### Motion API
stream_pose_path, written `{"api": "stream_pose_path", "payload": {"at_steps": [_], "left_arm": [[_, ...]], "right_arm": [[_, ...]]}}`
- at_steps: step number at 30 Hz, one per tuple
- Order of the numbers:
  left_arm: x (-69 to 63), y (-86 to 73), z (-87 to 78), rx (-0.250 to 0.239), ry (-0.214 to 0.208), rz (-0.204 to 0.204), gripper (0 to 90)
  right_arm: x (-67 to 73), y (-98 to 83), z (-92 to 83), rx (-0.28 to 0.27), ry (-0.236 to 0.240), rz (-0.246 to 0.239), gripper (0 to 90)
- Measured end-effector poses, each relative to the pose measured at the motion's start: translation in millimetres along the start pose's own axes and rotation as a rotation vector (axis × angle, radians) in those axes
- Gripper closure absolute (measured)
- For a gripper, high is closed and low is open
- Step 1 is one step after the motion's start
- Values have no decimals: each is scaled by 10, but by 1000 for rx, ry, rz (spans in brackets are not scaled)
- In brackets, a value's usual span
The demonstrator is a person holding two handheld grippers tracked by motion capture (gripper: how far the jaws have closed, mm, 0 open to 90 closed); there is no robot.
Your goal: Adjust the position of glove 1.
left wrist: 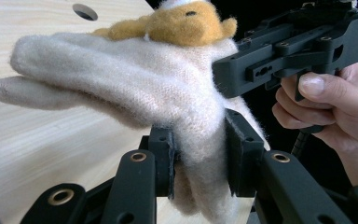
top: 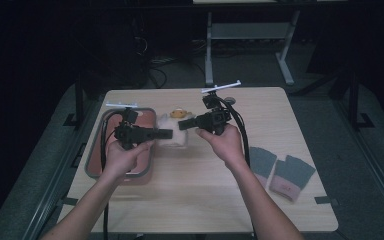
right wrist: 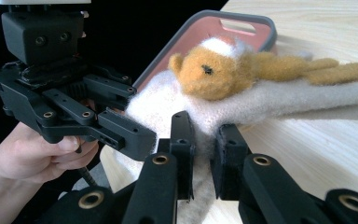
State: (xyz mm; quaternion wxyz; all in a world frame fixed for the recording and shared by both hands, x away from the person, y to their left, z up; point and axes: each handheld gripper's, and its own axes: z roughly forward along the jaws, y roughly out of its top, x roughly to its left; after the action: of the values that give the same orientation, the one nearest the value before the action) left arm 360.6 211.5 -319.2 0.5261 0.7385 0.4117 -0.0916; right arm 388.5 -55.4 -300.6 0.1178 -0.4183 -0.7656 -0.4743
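Note:
A cream fuzzy glove (top: 174, 133) with a small orange-brown toy bear (top: 178, 113) on its back hangs above the table between my two grippers. My left gripper (top: 167, 133) is shut on the cuff end from the left; the pads pinch the wool in the left gripper view (left wrist: 199, 158), and the glove's fingers (left wrist: 37, 70) stretch away over the tabletop. My right gripper (top: 182, 124) is shut on the same end from the right, its jaws squeezing the fabric (right wrist: 200, 149) just below the bear (right wrist: 209, 70). The two gripper tips nearly meet.
A grey-rimmed pink tray (top: 92, 160) lies on the table's left, under my left hand. Two grey and pink gloves (top: 262, 161) (top: 292, 175) lie flat at the right front. Table legs and cables (top: 210, 50) stand beyond the far edge.

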Motion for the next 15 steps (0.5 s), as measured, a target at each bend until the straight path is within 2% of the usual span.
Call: {"api": "stream_pose_path", "payload": {"at_steps": [15], "left_arm": [[100, 101, -372, -30, 35, -14, 676]], "right_arm": [[204, 301, 249, 18, 28, -36, 803]]}}
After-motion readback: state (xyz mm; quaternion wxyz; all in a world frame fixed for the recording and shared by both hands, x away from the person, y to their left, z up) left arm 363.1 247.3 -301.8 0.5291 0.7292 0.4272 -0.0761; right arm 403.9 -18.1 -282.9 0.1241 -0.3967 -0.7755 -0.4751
